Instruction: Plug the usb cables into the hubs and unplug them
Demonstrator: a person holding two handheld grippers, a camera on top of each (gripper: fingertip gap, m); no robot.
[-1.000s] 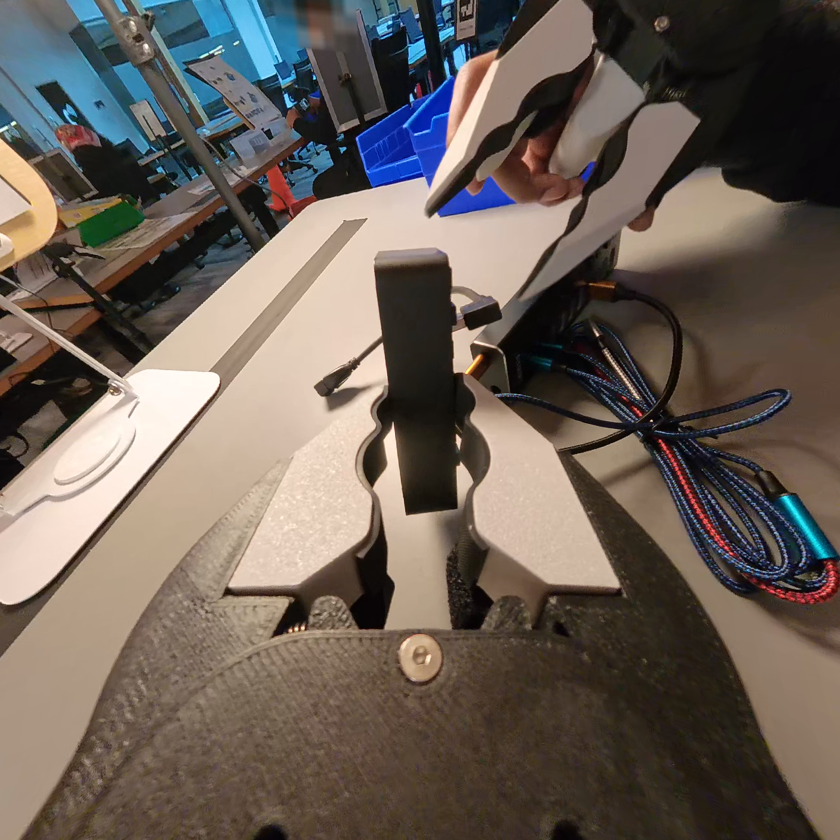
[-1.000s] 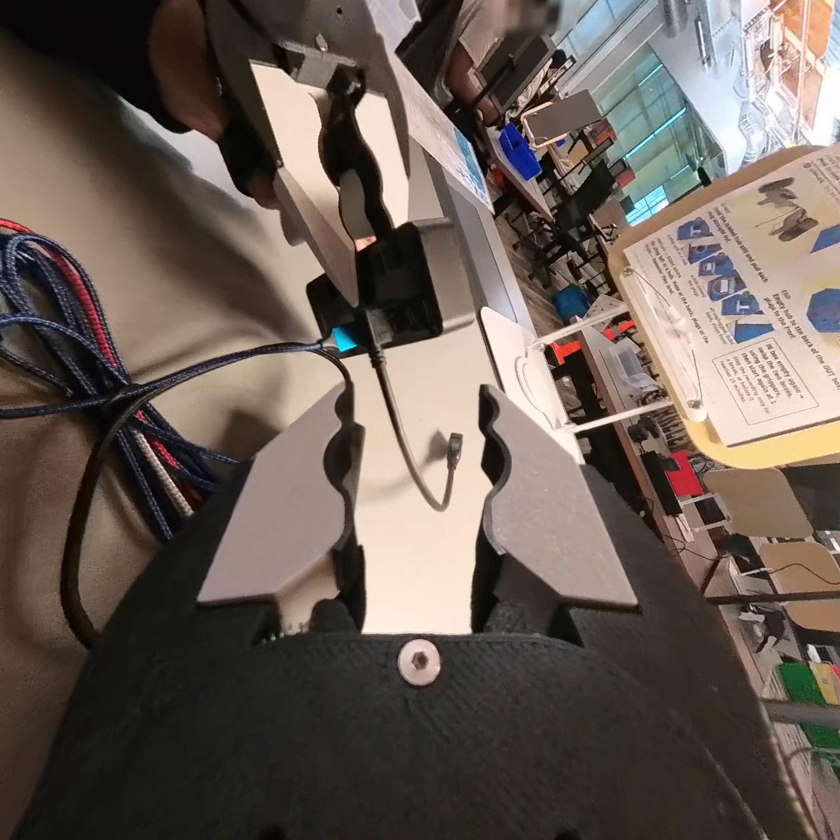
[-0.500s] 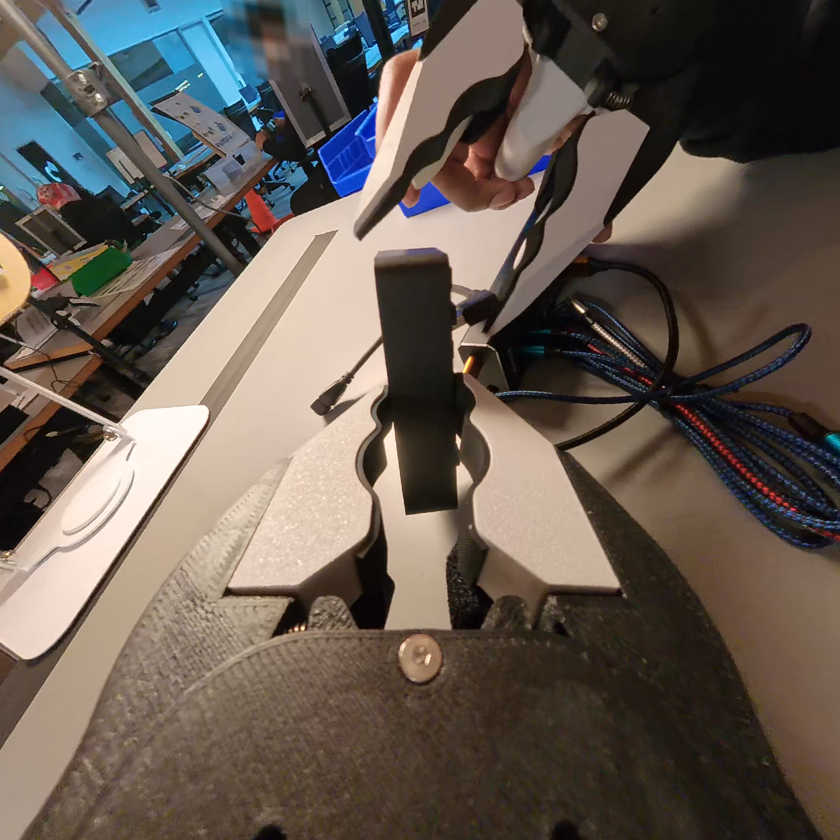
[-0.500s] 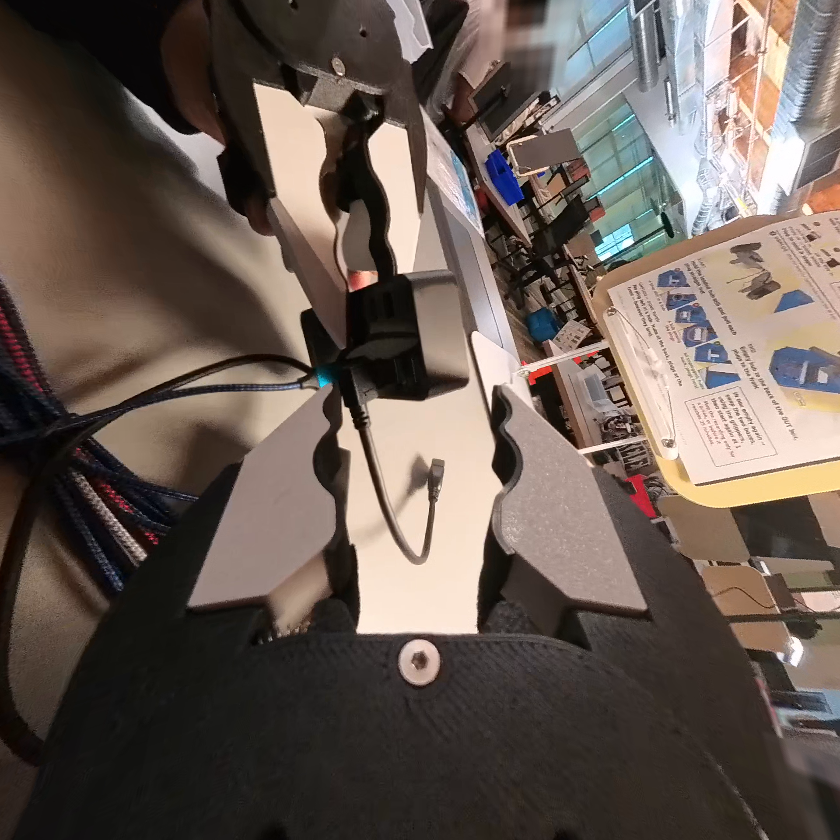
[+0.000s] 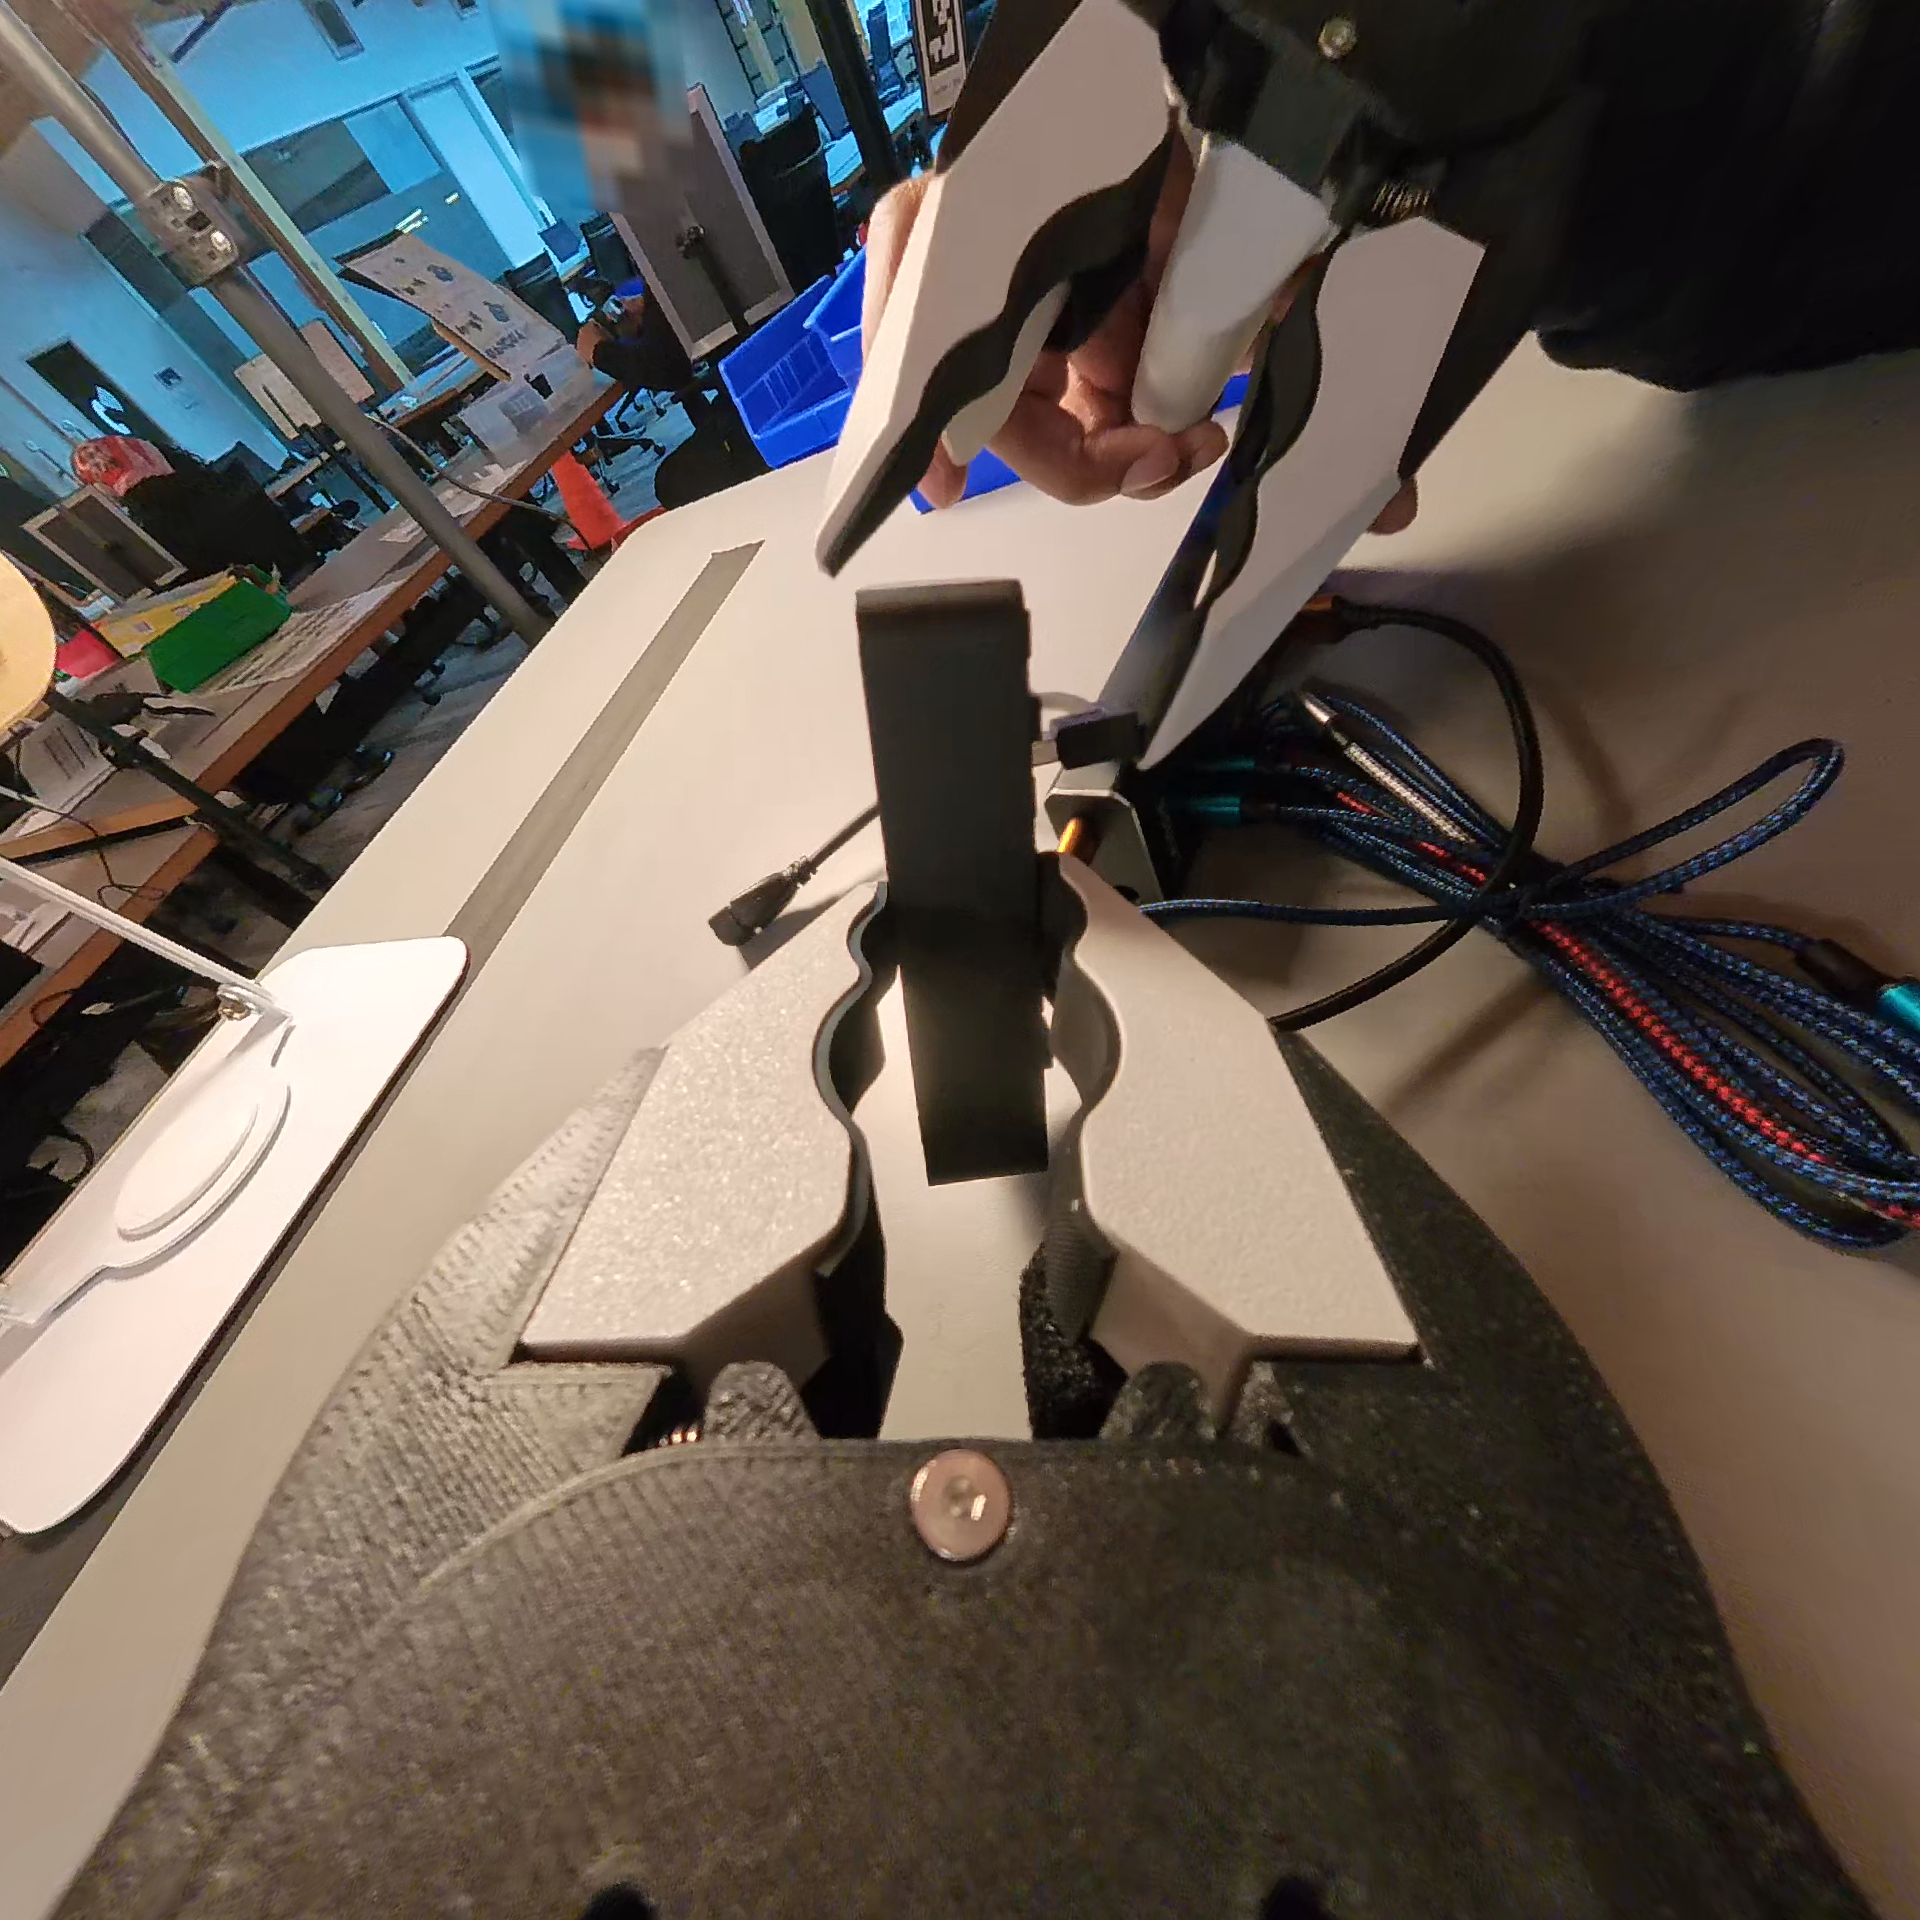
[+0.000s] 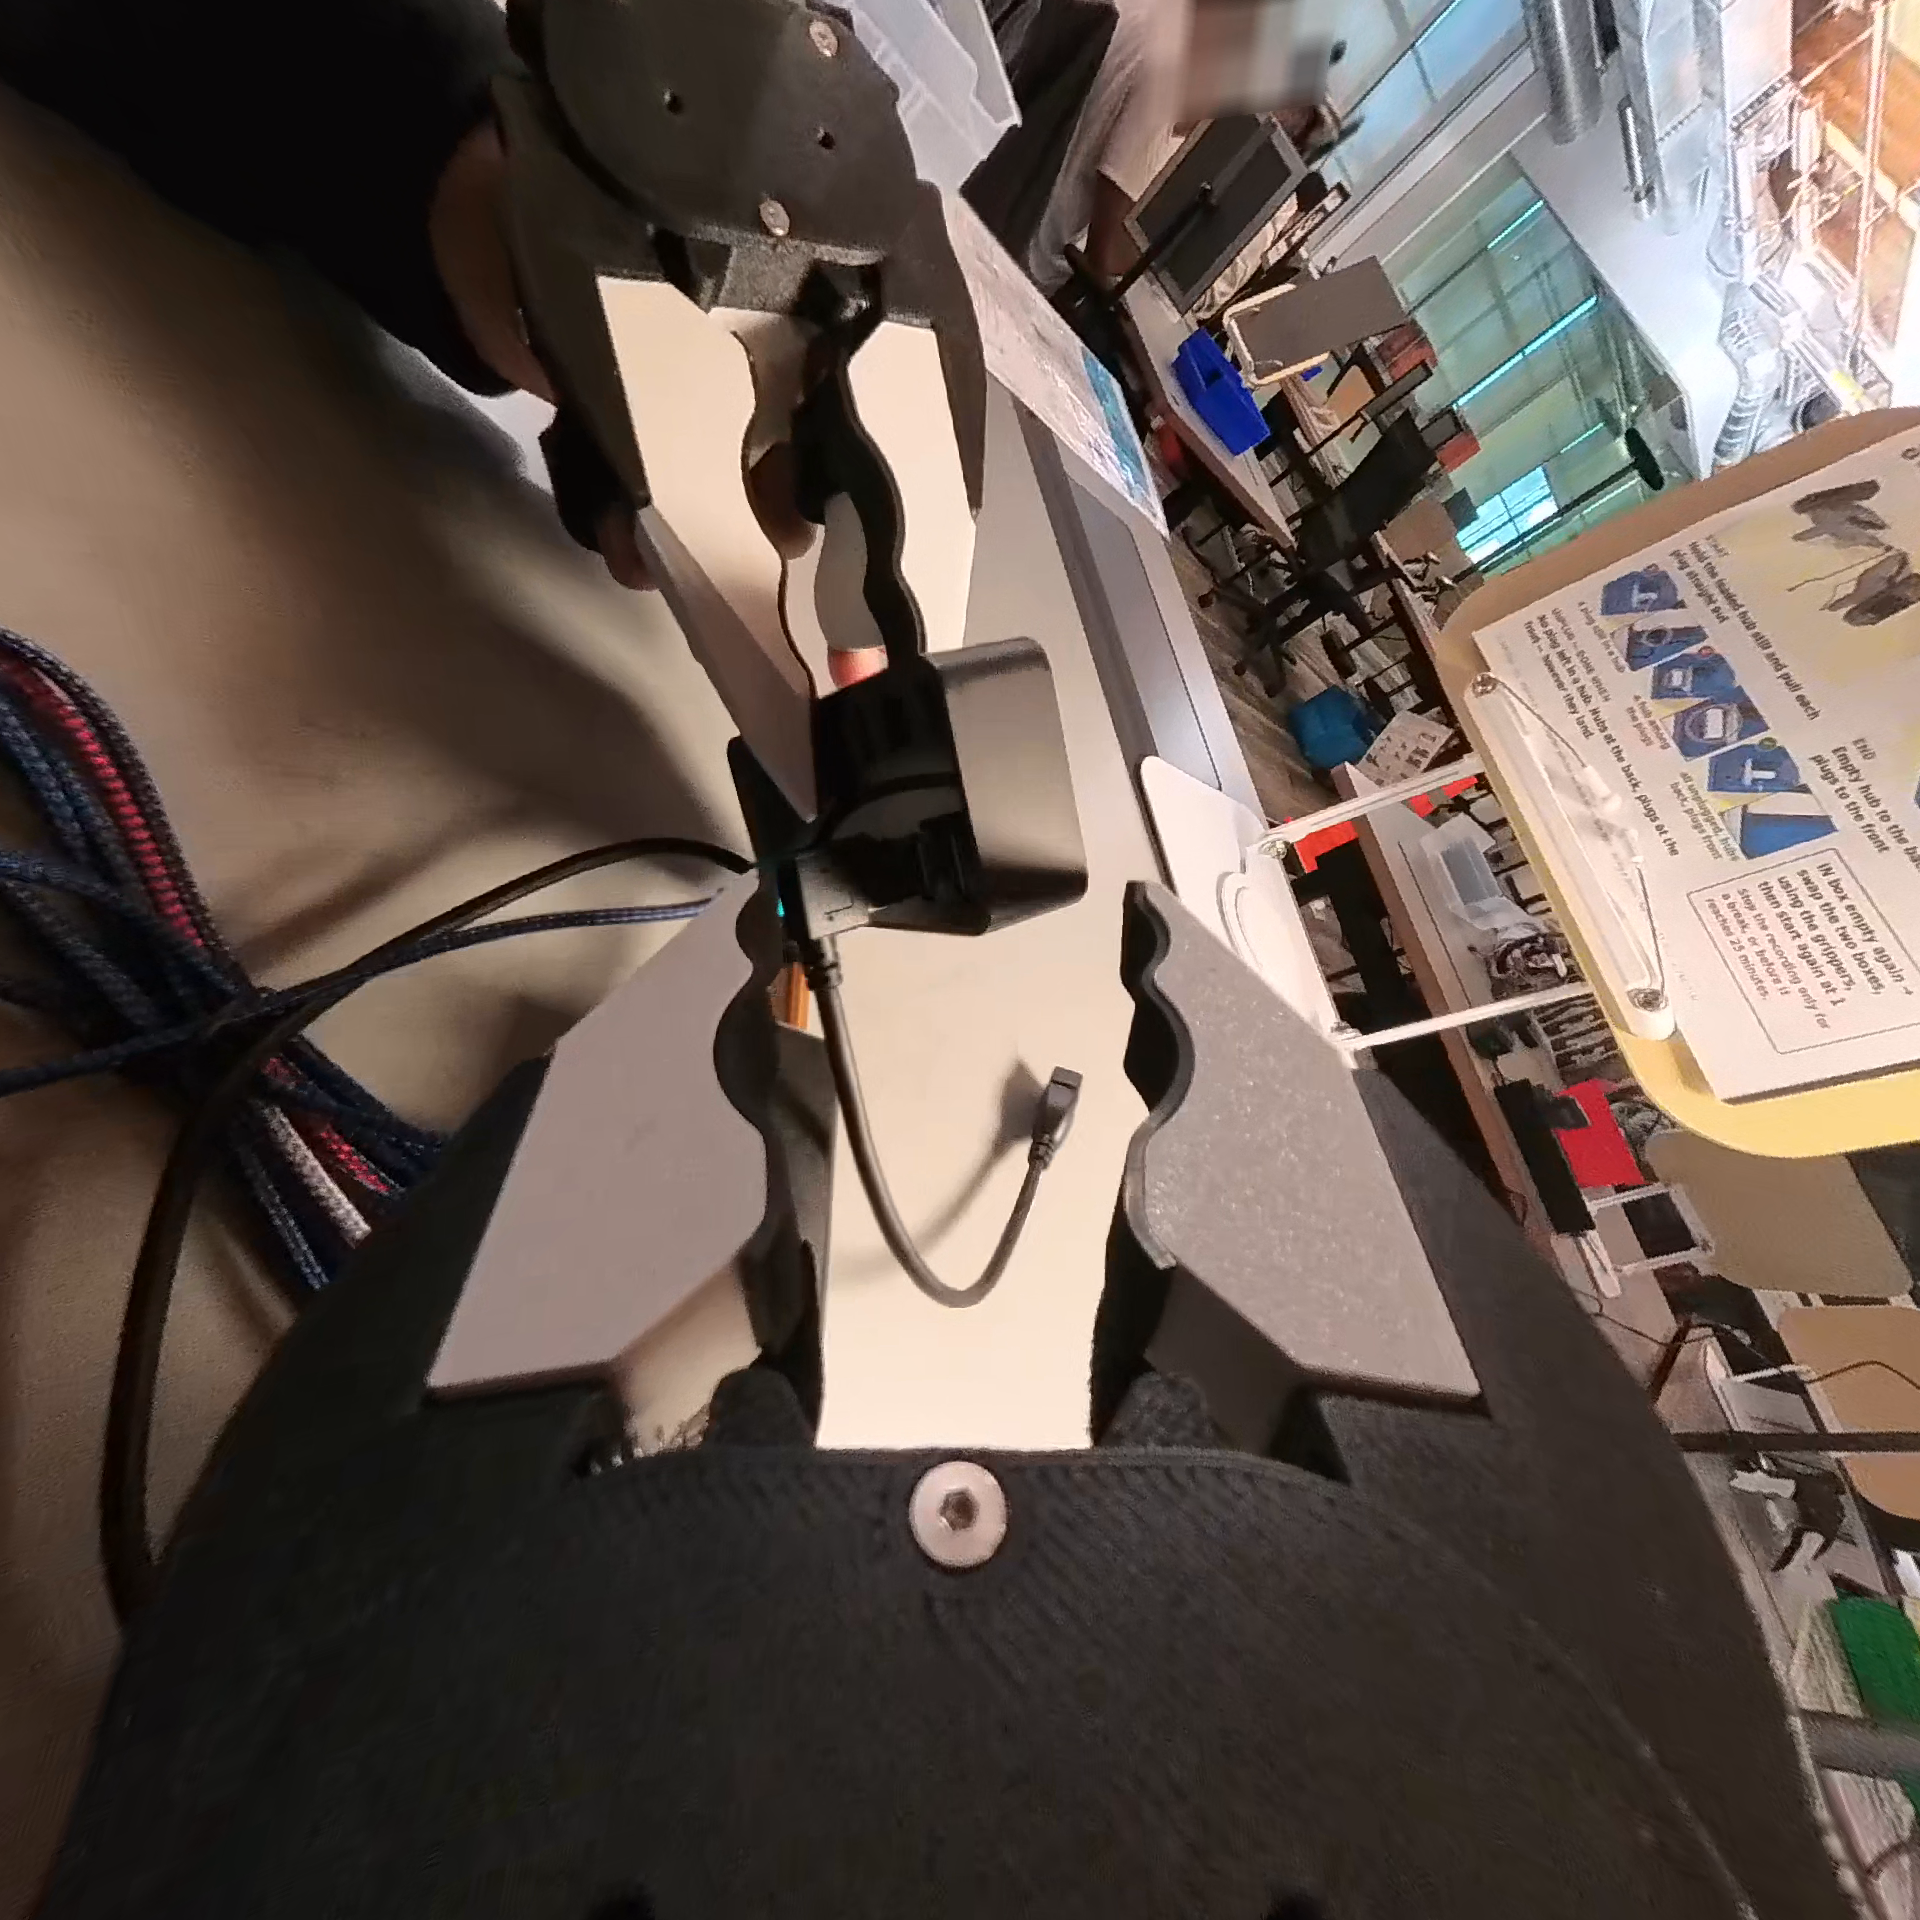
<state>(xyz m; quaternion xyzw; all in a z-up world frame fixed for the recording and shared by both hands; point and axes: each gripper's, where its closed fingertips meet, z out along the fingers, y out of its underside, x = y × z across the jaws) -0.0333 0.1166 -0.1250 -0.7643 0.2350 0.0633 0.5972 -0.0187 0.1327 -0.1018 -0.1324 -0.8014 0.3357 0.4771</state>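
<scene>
My left gripper (image 5: 961, 894) is shut on a black usb hub (image 5: 951, 790) and holds it upright above the grey table (image 5: 644, 790). The hub's short black lead (image 5: 821, 857) hangs free, its plug (image 5: 753, 909) lying on the table. My right gripper (image 6: 940, 925) is open, with the hub's end (image 6: 966, 790) just past its fingertips. Its pale fingers (image 5: 904, 395) show above the hub in the left wrist view. A second grey hub (image 5: 1101, 821) lies behind, with several cables plugged in.
A bundle of blue and red braided cables (image 5: 1662, 997) and a black cable (image 5: 1507, 748) lie on the table to the right. A white stand base (image 5: 187, 1164) sits at the left edge. Blue bins (image 5: 790, 384) stand at the far end. An instruction board (image 6: 1714, 748) stands beside the table. Both grippers' tips are close together, under 4 cm apart.
My right gripper has moved closer to the held hub, jaws still open. My left gripper keeps its hold on the hub, which has barely moved.
</scene>
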